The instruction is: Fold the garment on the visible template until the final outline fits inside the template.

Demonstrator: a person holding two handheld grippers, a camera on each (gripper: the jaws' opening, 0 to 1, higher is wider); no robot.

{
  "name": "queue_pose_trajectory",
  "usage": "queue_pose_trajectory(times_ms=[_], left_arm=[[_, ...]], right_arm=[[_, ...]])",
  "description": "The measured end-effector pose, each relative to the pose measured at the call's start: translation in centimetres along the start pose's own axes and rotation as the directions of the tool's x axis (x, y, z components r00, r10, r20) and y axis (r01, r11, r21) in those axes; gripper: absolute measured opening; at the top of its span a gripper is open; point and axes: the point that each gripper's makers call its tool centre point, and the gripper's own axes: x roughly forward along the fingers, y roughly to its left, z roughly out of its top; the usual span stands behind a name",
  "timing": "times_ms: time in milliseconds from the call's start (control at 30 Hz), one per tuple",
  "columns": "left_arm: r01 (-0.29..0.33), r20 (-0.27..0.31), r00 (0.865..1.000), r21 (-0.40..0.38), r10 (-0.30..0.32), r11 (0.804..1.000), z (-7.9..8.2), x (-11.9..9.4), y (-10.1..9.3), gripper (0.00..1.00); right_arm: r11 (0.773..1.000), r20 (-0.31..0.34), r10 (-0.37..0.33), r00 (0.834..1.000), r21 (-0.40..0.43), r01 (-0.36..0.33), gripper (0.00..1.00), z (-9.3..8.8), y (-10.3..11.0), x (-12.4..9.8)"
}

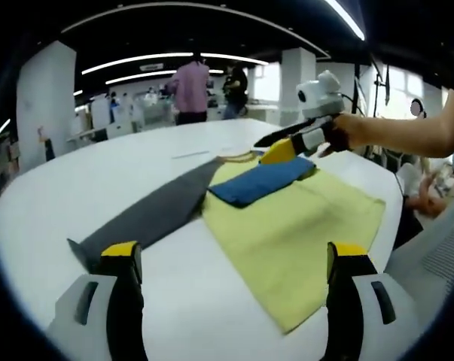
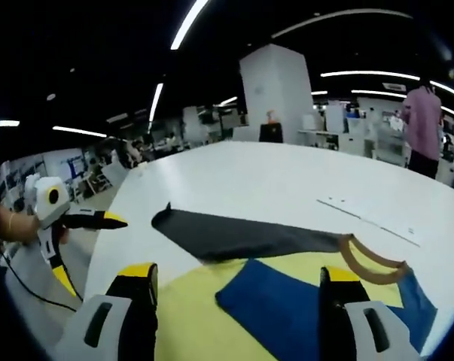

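Note:
A folded blue cloth [image 1: 260, 180] lies on a larger pale yellow sheet [image 1: 302, 233] on the white table [image 1: 121, 165]. A long dark grey sheet [image 1: 155, 212] pokes out from under the yellow one, toward the left. My left gripper [image 1: 234, 259] hangs open over the near table edge, short of the cloths, with nothing between its jaws. My right gripper [image 1: 283, 147], held by a hand [image 1: 351, 131], sits at the blue cloth's far end. In the right gripper view it [image 2: 238, 274] stands open over the blue cloth [image 2: 287, 312], next to a tan loop [image 2: 370, 259].
The table's right edge [image 1: 396, 199] runs close to the yellow sheet, and a person sits beyond it [image 1: 426, 192]. Two people [image 1: 190, 89] stand past the far side. A thin white strip [image 2: 370, 218] lies on the table. The left gripper [image 2: 83, 219] shows past the table's corner.

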Motion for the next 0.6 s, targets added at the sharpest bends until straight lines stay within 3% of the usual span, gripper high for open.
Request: queue_pose_trajectory(times_ms=[467, 600], left_arm=[[-0.169, 0.025, 0.985, -0.078, 0.172, 0.982, 0.5, -1.3, 7.0, 0.98], [-0.221, 0.022, 0.974, -0.09, 0.224, 0.971, 0.0, -1.5, 9.2, 0.9]], right_arm=[[1.0, -0.007, -0.002, 1.0, -0.025, 0.002, 0.92, -0.9, 0.1, -2.6], [1.0, -0.005, -0.012, 1.0, -0.012, 0.012, 0.92, -1.3, 0.0, -3.2]])
